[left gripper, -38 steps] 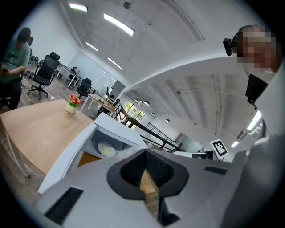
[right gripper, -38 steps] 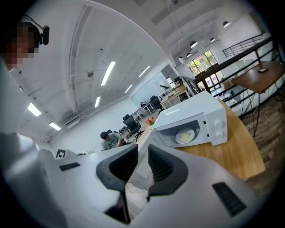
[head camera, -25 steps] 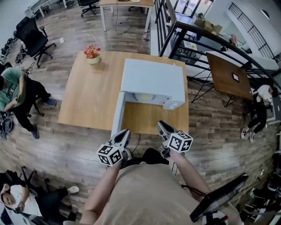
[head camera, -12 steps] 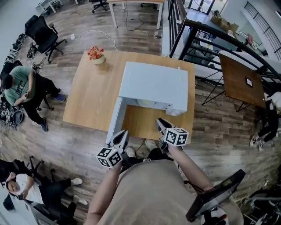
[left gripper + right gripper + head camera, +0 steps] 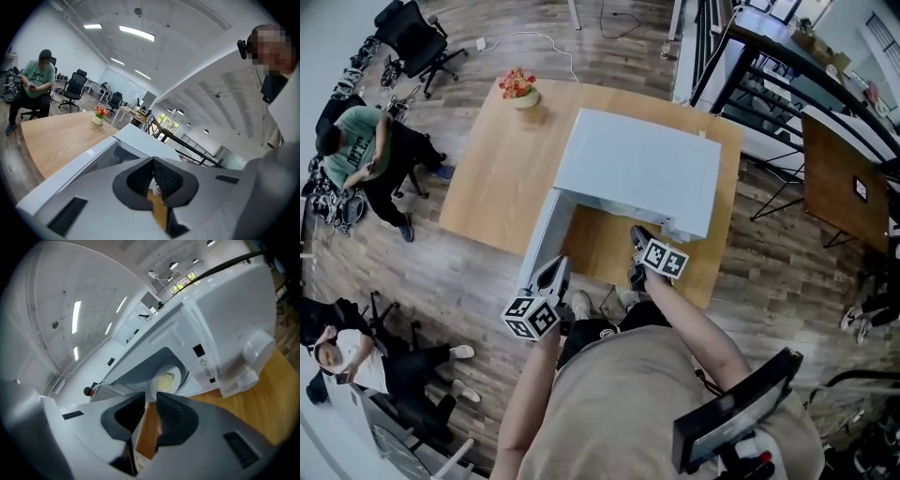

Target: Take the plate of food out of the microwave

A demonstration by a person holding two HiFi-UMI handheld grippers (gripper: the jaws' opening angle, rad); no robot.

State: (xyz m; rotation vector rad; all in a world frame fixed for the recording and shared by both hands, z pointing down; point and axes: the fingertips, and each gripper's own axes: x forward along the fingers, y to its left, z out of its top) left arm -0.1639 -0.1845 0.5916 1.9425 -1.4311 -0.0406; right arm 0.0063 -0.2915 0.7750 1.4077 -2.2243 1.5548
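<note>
A white microwave (image 5: 637,169) stands on a wooden table (image 5: 492,178), its door (image 5: 541,246) swung open to the left. In the right gripper view a pale plate with yellowish food (image 5: 167,378) sits inside the cavity. The head view does not show the plate, because the microwave's top covers it. My right gripper (image 5: 637,236) hovers just in front of the opening, and its jaws (image 5: 151,399) are shut with nothing between them. My left gripper (image 5: 553,270) is at the door's near end, also shut and empty (image 5: 153,161).
A pot of red flowers (image 5: 520,89) stands at the table's far left corner. People sit on chairs to the left (image 5: 356,155). A black railing (image 5: 769,56) and another wooden table (image 5: 844,178) are to the right. The microwave's knobs (image 5: 258,348) project to the right of the opening.
My right gripper has moved forward, up to the microwave's opening. The left gripper has stayed by the door's near end. The head view has shifted forward over the table.
</note>
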